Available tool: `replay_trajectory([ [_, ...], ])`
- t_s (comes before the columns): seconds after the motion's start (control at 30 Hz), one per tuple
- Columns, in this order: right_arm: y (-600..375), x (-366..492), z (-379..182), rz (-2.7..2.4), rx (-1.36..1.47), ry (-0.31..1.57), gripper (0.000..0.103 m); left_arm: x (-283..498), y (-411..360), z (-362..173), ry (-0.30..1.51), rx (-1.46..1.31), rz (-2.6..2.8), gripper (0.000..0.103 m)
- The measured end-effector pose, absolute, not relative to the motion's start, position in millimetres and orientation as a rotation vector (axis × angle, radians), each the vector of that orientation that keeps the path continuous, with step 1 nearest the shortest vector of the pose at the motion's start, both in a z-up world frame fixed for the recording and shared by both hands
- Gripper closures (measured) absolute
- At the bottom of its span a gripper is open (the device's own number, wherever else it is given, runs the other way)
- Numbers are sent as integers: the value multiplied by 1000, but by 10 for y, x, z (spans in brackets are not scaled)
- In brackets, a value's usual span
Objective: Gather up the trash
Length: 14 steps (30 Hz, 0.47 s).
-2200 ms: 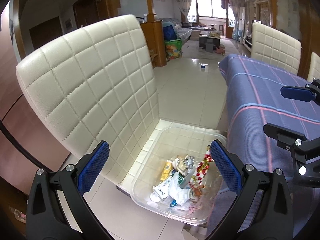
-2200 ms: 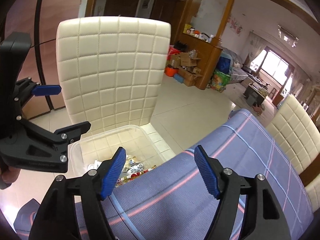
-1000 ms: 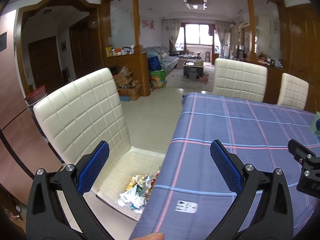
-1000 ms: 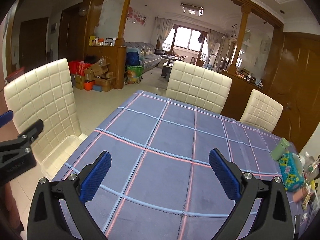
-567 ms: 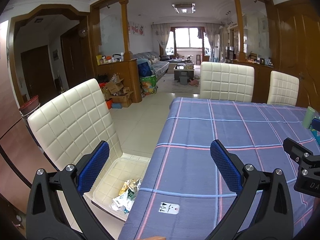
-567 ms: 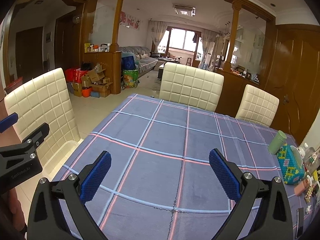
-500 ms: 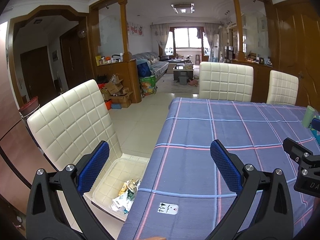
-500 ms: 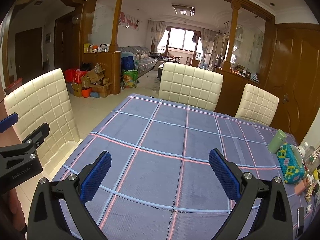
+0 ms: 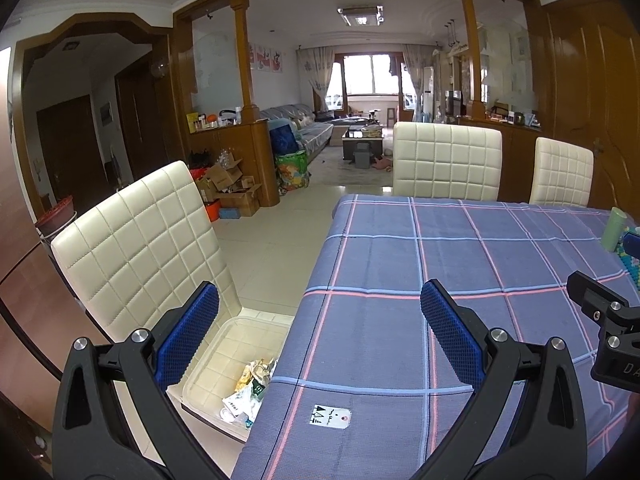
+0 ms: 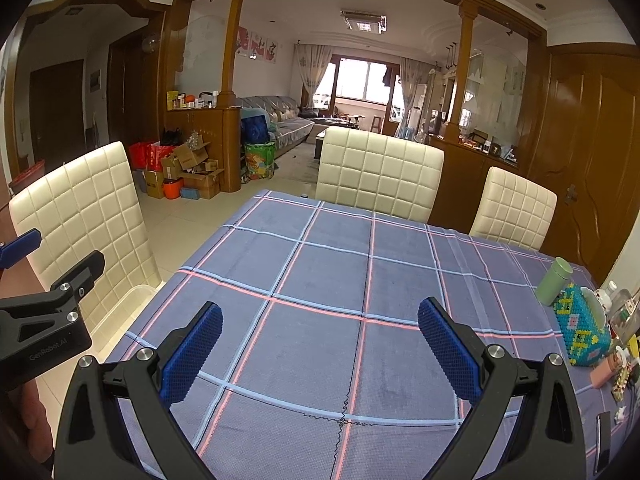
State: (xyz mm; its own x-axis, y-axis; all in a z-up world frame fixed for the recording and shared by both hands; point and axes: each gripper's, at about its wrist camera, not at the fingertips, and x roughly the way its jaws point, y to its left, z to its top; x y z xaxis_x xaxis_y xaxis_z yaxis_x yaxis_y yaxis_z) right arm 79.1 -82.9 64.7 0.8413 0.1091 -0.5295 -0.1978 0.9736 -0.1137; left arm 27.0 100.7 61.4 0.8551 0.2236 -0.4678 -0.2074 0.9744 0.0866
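Note:
A clear plastic bin (image 9: 224,330) sits on the seat of the cream chair (image 9: 136,236) beside the table; it holds crumpled wrappers and paper trash (image 9: 250,386). Its rim also shows in the right wrist view (image 10: 120,312). My left gripper (image 9: 318,330) is open and empty, held above the table's near left edge. My right gripper (image 10: 320,342) is open and empty above the blue plaid tablecloth (image 10: 340,272). A small white tag (image 9: 330,416) lies on the cloth near the front edge.
A green cup (image 10: 554,280), a turquoise beaded box (image 10: 580,328) and small items crowd the table's right edge. Two cream chairs (image 10: 380,168) stand at the far side. Boxes and bags (image 10: 188,172) lie on the floor beyond.
Both grippers have lifted and swung from over the bin to face the table and room. In the last half second almost nothing has moved.

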Motion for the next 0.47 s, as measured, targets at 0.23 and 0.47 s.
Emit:
replay_trajectory([
  [0.23,-824,787,645,165,-169,547,7,272,1010,600,506,36,222,4],
  [0.47,-822,787,641,166,-167,548,7,279,1031,610,511,36,212,4],
])
